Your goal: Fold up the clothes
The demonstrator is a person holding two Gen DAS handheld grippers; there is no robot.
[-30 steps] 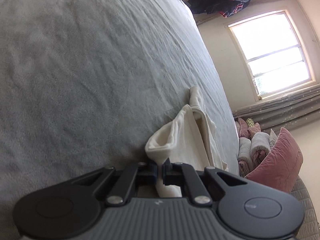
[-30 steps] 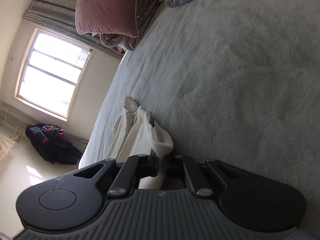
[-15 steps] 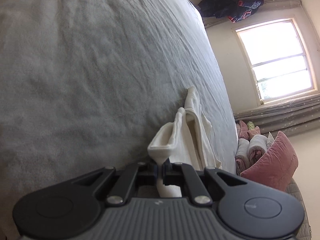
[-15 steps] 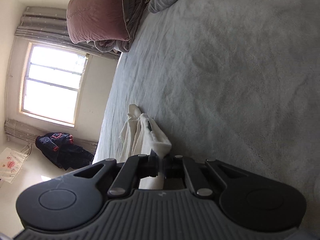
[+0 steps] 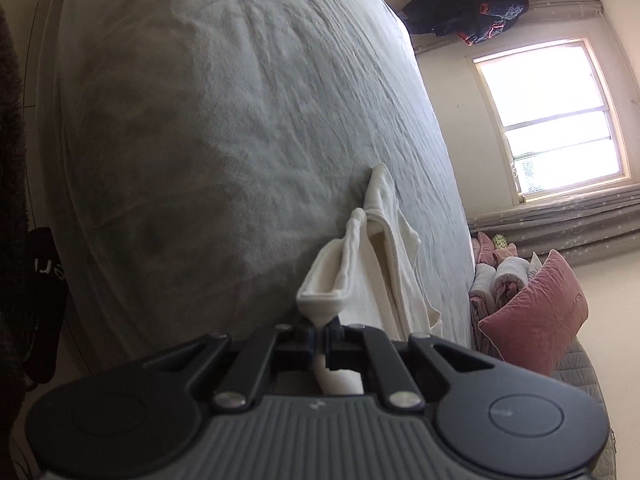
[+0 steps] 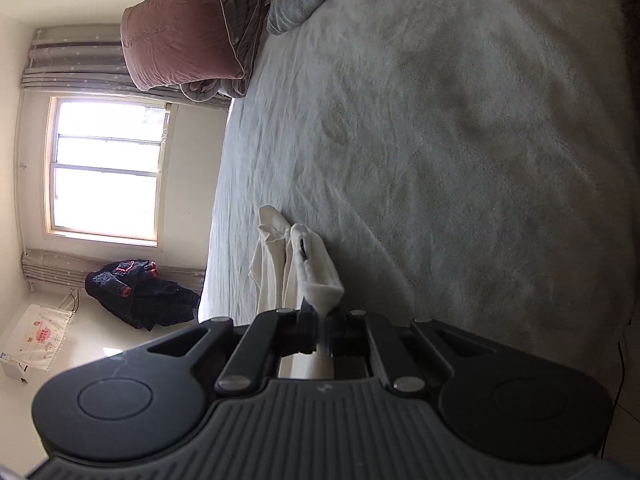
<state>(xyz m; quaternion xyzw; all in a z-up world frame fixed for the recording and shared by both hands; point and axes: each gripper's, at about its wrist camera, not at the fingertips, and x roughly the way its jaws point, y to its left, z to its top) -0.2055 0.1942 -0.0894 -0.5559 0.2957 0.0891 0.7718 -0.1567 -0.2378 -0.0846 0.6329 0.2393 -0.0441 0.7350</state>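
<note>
Your left tool [image 5: 320, 330] and right tool [image 6: 322, 330] each clamped on soft cream garment [image 5: 384, 264], bunched lengthwise, over wrinkled grey bed [image 5: 224, 128]

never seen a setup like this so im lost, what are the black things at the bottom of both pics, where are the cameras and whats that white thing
Each black shape is a hand-held gripper, a two-finger clamp a person carries, one in each hand. There is no robot arm. A wide-angle camera sits on each gripper and looks forward along its fingers, so the gripper fills the bottom of its own picture and the room looks curved.

One picture comes from the left gripper, the other from the right gripper. Both are shut on the same cream garment, each pinching a different part of it, and the rest of it trails away onto the grey bed cover.

Farther off are a pink cushion with bundled bedding at one end of the bed, a bright window, and dark clothes against the wall.
</note>
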